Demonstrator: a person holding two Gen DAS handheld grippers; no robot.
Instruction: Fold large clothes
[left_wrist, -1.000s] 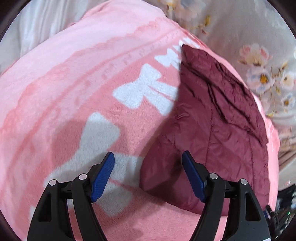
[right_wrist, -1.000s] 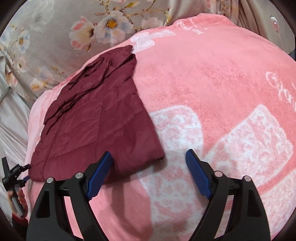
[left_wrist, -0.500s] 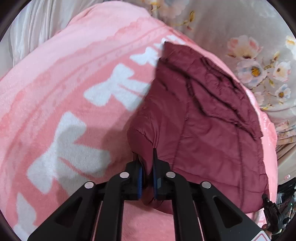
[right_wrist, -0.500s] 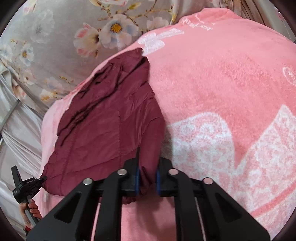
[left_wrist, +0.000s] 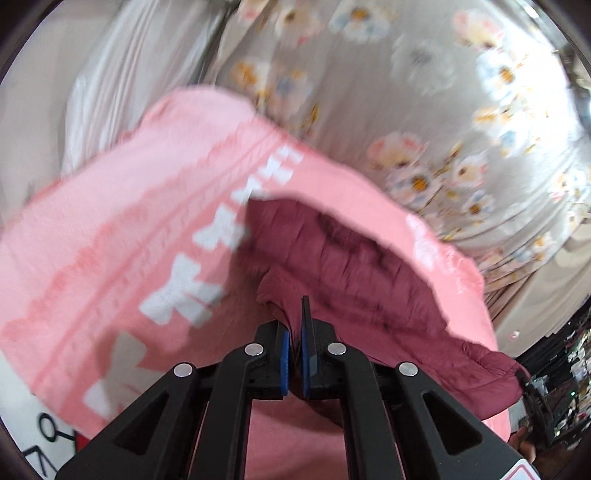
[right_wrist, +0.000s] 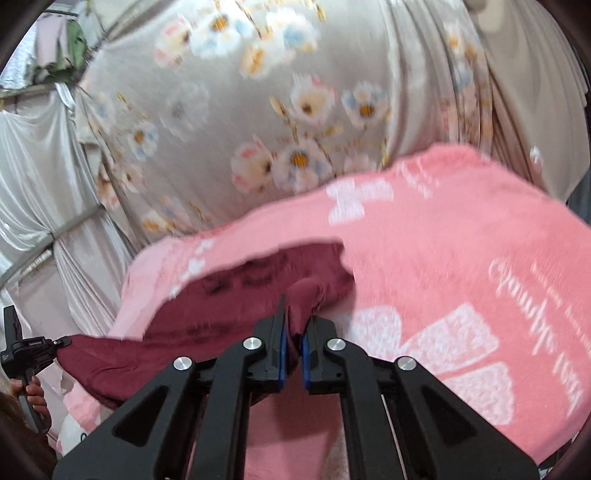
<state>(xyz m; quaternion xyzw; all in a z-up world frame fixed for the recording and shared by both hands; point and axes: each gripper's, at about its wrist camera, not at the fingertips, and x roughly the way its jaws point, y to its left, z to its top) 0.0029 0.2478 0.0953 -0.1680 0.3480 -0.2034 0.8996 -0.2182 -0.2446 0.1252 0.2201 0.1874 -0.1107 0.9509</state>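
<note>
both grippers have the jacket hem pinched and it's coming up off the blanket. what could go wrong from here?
1. The left gripper and the right gripper each pinch only a thin bunch of the maroon jacket; the slick fabric might slip out.
2. The hem sags between the grips, so the fold may land uneven.
3. It may drag the pink blanket.

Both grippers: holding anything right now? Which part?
Yes. The left gripper and right gripper are each shut on the maroon quilted jacket, pinching its near edge at opposite corners, raised off the pink blanket.
</note>
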